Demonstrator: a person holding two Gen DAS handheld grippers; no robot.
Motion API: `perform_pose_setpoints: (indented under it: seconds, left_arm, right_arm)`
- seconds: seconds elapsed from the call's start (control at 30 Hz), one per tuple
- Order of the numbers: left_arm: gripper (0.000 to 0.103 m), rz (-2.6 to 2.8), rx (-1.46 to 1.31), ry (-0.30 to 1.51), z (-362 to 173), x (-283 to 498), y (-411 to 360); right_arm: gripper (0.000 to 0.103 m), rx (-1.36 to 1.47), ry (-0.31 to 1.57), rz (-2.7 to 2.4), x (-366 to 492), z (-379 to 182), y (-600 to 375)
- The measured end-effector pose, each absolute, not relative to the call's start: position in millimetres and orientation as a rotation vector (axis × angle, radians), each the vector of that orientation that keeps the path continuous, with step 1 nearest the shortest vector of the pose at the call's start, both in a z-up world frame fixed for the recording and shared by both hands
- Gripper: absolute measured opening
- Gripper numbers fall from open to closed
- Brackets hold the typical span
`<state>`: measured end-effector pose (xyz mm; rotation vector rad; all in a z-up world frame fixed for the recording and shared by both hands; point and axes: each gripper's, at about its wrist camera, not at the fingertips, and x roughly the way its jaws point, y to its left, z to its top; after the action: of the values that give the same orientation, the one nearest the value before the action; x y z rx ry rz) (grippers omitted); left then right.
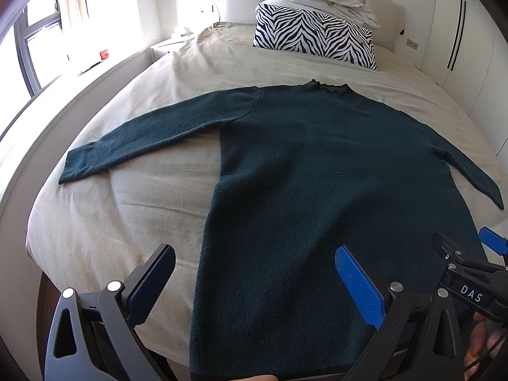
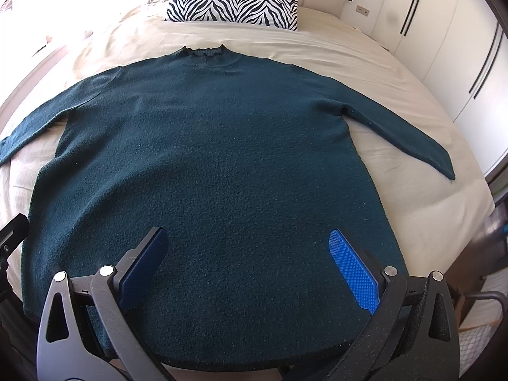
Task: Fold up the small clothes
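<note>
A dark green knitted sweater point(image 1: 317, 165) lies flat on the bed, collar away from me, both sleeves spread out to the sides; it also fills the right wrist view point(image 2: 216, 158). My left gripper point(image 1: 254, 273) is open and empty above the sweater's left bottom edge. My right gripper point(image 2: 247, 260) is open and empty above the middle of the sweater's hem. The right gripper's fingers point(image 1: 457, 260) show at the right edge of the left wrist view. The left sleeve point(image 1: 143, 139) reaches out over the sheet; the right sleeve point(image 2: 403, 133) lies angled down to the right.
The beige bed sheet point(image 1: 127, 209) lies under the sweater. A zebra-print pillow point(image 1: 314, 38) and a crumpled white duvet point(image 1: 324, 0) lie at the headboard. A window point(image 1: 31, 31) is on the left, white wardrobe doors point(image 2: 444, 31) on the right.
</note>
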<state>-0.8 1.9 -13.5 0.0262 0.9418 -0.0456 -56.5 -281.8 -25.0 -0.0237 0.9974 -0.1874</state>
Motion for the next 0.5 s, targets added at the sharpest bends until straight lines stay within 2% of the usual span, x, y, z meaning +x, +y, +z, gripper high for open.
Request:
perform_pose_setpoints:
  seconds: [0.5]
  left_arm:
    - [0.103, -0.041, 0.019, 0.946, -16.6, -0.3, 4.9]
  right_arm:
    - [0.103, -0.019, 1.002, -0.189, -55.8, -28.2, -280.7]
